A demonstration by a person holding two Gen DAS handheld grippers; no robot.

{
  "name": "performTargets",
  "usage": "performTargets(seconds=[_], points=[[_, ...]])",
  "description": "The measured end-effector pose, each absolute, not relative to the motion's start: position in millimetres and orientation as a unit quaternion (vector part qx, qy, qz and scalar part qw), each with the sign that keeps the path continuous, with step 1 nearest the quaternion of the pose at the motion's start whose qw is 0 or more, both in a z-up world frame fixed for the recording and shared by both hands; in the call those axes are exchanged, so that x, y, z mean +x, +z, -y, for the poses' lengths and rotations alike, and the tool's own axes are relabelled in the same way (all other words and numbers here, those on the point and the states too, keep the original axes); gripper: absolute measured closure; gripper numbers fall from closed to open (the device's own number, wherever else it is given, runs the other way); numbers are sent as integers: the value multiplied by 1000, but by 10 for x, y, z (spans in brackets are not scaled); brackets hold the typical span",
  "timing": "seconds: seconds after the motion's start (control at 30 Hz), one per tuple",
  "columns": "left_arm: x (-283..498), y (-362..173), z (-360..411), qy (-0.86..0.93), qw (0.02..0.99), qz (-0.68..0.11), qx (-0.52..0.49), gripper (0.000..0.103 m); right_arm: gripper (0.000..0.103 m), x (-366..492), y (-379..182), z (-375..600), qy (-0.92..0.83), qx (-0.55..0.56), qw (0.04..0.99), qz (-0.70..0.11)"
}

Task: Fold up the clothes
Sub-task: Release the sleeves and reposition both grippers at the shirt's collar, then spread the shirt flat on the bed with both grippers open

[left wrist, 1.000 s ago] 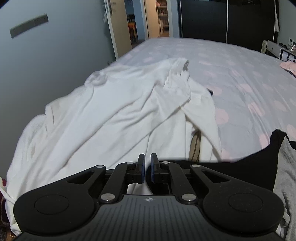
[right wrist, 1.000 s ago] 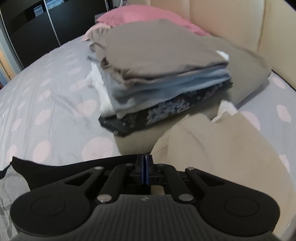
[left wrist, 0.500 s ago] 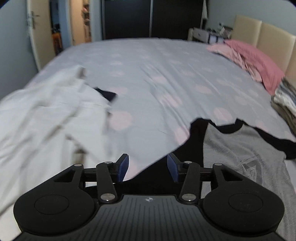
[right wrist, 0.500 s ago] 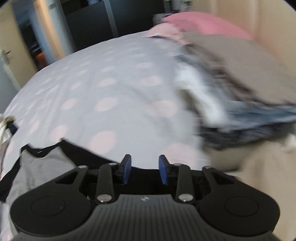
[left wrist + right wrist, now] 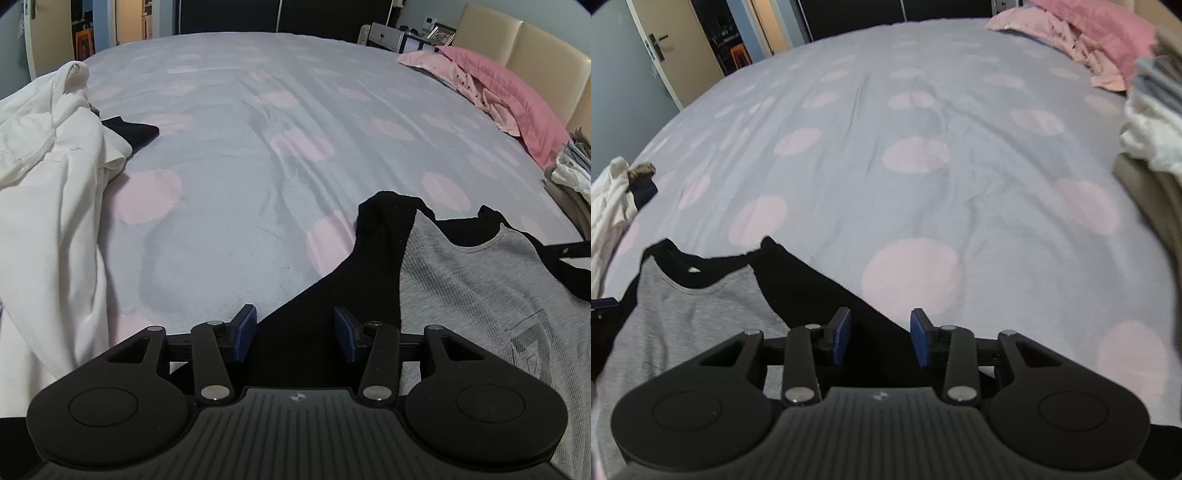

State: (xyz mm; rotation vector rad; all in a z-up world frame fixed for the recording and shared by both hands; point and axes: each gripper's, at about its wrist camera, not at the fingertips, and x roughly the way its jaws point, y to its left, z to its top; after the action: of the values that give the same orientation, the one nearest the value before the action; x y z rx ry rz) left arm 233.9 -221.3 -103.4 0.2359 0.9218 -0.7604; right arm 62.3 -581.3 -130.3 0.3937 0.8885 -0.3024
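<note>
Clothes wait on the bed (image 5: 236, 155) in three groups, and the one now in work is a grey shirt with black sleeves (image 5: 476, 280), spread flat at the near edge with its neck opening toward the far side. A second ago both tools were shut and looked elsewhere — the left one at the white garment (image 5: 48, 184), the right one at the folded stack (image 5: 1152, 122) by the headboard. Both views have since swung to the grey shirt, and both sets of jaws stand parted.

The left hand-held gripper (image 5: 293, 334) hangs over one black sleeve, with the dark cloth under and between its blue pads (image 5: 243, 332), but I see no pinch. The right hand-held gripper (image 5: 881, 336) is open over the other black sleeve in the same way and holds nothing.

In my judgement this means a new garment has begun: the stack is finished for now, the white piece waits, and the next step is to take the two sleeves or shoulders at once. The cloth is thin and lies flat on the bed, so a pad could catch the sheet together with it.
</note>
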Motion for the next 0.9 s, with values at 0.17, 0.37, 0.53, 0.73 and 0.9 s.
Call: performTargets(seconds=[0.17,0.37,0.53,0.73,0.9], points=[[2257,-991,2176,-372,821,-422,100,100,98,637,-1338,5784,-132,167,879,-426],[2383,-783,2076,-322,850,-409,75,101,100,600,-1148,5840,-191,140,888,-394],[2421,-830,2152,-326,836,-427,108,100,99,547,-1118,5964,-195,169,884,-389],[2312,-752,1996,-302,844,-434,89,79,76,468,-1050,5959,-196,192,874,-401],[1976,-516,1757,-316,842,-425,98,79,75,201,-862,5831,-190,192,878,-396]])
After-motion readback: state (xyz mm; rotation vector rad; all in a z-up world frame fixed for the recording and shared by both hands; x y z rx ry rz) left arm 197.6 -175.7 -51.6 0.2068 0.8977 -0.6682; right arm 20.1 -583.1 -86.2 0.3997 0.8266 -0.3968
